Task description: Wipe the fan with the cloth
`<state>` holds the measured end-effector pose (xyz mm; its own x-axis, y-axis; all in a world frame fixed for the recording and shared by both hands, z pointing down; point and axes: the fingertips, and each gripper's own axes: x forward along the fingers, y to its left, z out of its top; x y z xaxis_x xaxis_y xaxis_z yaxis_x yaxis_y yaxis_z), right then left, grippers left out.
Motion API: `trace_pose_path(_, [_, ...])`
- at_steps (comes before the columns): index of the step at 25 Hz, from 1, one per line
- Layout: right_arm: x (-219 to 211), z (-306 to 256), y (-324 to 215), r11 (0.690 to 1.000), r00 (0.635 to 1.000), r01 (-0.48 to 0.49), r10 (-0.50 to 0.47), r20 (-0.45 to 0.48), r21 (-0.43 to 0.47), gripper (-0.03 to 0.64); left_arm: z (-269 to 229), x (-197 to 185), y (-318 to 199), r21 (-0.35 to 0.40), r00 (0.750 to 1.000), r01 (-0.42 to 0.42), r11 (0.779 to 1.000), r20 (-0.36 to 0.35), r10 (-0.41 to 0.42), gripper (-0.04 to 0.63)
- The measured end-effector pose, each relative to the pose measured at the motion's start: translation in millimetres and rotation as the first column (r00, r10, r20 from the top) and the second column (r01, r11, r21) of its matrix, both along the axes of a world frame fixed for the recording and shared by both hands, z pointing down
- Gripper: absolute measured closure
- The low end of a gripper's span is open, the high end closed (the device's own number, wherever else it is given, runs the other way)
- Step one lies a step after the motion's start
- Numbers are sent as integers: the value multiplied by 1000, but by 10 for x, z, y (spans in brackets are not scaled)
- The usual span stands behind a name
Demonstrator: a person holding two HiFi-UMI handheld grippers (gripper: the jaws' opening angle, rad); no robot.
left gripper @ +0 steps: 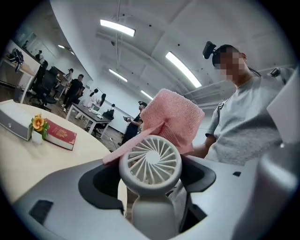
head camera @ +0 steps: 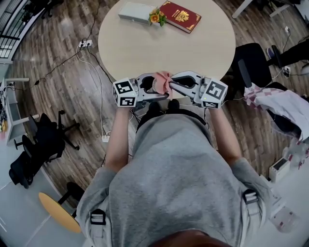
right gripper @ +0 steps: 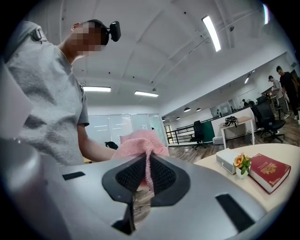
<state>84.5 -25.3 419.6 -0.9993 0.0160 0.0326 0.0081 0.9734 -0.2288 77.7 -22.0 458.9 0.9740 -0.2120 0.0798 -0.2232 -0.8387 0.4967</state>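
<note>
In the left gripper view a small white hand fan (left gripper: 150, 161) with a round grille stands upright, and my left gripper (left gripper: 151, 177) is shut on it just below the grille. A pink cloth (left gripper: 172, 119) lies against the fan's top and far side. My right gripper (right gripper: 147, 174) is shut on the pink cloth (right gripper: 138, 142), which is pinched between its black pads (right gripper: 128, 174). Seen from the head view, the left gripper (head camera: 150, 89) and right gripper (head camera: 175, 85) meet in front of my chest with the cloth (head camera: 163, 81) bunched between them, at the round table's near edge.
The round beige table (head camera: 145, 50) carries a red book (head camera: 180, 16), a white box (head camera: 135, 12) and a small flower pot (head camera: 157, 18) at its far side. Office chairs (head camera: 253, 62), floor cables and a garment (head camera: 282, 103) surround me.
</note>
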Motion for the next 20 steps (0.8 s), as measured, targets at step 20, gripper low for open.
trace_pose_path(20, [-27, 73, -210, 995, 997, -22, 28, -66, 94, 586, -131, 162, 162, -22, 995, -89, 996, -37, 88, 225])
